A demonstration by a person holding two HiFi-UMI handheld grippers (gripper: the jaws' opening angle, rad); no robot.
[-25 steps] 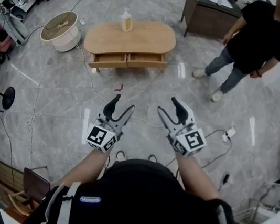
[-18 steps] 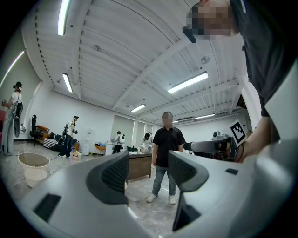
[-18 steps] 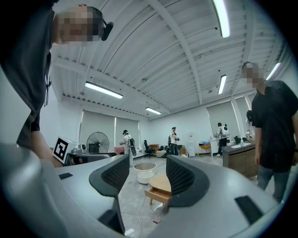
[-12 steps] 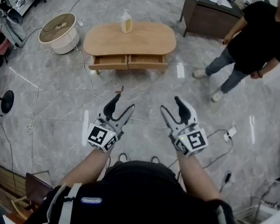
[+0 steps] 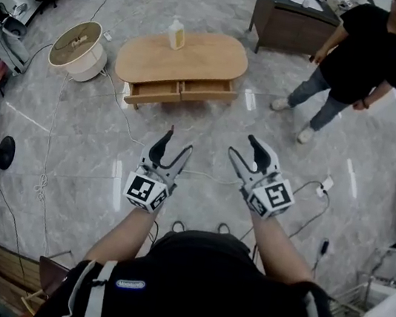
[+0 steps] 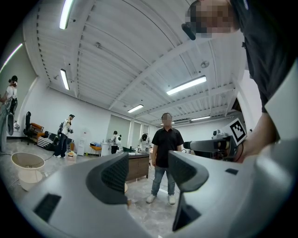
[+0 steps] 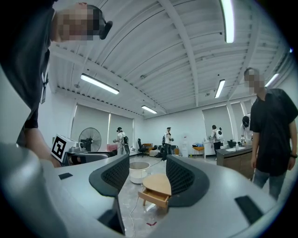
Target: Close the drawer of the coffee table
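An oval wooden coffee table (image 5: 184,58) stands far ahead on the marble floor, and both of its drawers (image 5: 181,90) are pulled out a little on the near side. A pale bottle (image 5: 176,34) stands on its top. My left gripper (image 5: 171,146) and right gripper (image 5: 247,150) hover side by side well short of the table, both open and empty. In the right gripper view the table (image 7: 157,185) with its open drawer (image 7: 152,196) shows between the jaws of the right gripper (image 7: 145,176). The left gripper (image 6: 145,173) points towards a standing person (image 6: 164,158).
A person in black (image 5: 364,61) stands right of the table, before a dark cabinet (image 5: 292,19). A round cream bin (image 5: 78,48) sits left of the table. Cables (image 5: 116,110) trail over the floor, and a charger (image 5: 324,185) lies at the right. Other people (image 7: 120,141) stand far off.
The table sits slightly higher and further left in the head view. Both grippers have kept their pose and stayed open.
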